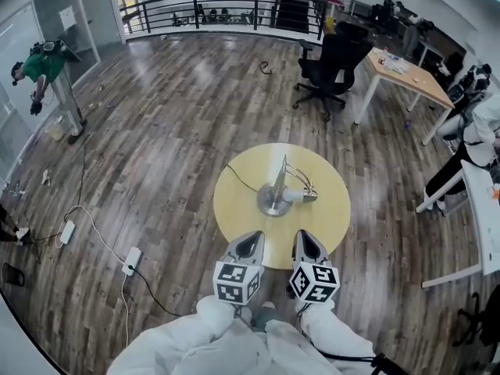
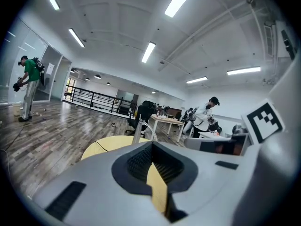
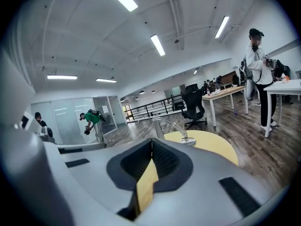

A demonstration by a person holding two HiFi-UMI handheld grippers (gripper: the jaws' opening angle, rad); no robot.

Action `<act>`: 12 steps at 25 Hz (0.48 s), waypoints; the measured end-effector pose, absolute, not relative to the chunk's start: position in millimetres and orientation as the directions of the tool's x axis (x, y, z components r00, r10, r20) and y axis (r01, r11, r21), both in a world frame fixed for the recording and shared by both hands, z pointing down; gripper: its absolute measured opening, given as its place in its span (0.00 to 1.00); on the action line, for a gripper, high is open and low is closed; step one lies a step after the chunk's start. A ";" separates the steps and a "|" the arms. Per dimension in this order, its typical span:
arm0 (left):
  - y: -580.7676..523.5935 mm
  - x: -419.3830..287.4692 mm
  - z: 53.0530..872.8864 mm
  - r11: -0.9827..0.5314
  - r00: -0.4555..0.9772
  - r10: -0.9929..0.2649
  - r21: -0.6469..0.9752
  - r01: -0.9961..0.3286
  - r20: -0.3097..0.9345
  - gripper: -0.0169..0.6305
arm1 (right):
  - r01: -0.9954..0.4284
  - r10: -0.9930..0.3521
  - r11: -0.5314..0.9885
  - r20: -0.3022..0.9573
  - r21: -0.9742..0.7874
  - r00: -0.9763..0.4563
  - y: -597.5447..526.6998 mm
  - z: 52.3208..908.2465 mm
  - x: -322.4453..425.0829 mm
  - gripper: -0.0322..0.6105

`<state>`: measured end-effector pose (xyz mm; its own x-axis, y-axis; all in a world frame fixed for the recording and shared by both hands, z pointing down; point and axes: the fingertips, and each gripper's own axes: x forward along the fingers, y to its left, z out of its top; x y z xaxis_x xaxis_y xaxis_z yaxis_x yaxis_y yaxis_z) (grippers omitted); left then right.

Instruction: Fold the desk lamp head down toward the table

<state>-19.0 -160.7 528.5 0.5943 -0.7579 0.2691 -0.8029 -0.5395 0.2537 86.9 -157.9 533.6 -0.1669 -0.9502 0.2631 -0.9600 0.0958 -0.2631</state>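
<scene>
A silver desk lamp [image 1: 275, 195] stands on the round yellow table [image 1: 238, 217], its arm bent over and its head [image 1: 301, 196] lying low by the tabletop to the right of the base. A black cord runs off the table's left side. My left gripper [image 1: 251, 241] and right gripper [image 1: 305, 238] hover side by side over the table's near edge, both shut and empty, short of the lamp. The left gripper view shows the shut left gripper [image 2: 151, 144] with the lamp's post [image 2: 137, 132] beyond. Beyond the right gripper [image 3: 151, 140], the curved lamp arm [image 3: 172, 125] shows in its own view.
A black office chair [image 1: 330, 62] and a wooden desk [image 1: 408, 73] stand beyond the table. A white table [image 1: 481, 219] and seated people are at the right. A power strip [image 1: 131, 260] with cables lies on the floor at left. A person in green [image 1: 45, 75] stands far left.
</scene>
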 end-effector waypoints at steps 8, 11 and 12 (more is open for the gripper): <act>-128.9 -9.2 516.6 -0.565 0.603 -0.755 0.212 -0.798 0.256 0.03 | -0.962 -0.948 0.159 0.237 -0.222 -0.212 -131.3 519.3 72.9 0.07; -129.0 -8.7 513.2 -0.556 0.597 -0.763 0.220 -0.802 0.249 0.03 | -0.961 -0.947 0.174 0.232 -0.214 -0.223 -129.8 515.8 70.2 0.07; -128.9 -7.0 512.7 -0.555 0.597 -0.763 0.221 -0.801 0.249 0.03 | -0.963 -0.946 0.175 0.236 -0.203 -0.222 -129.9 515.8 71.2 0.07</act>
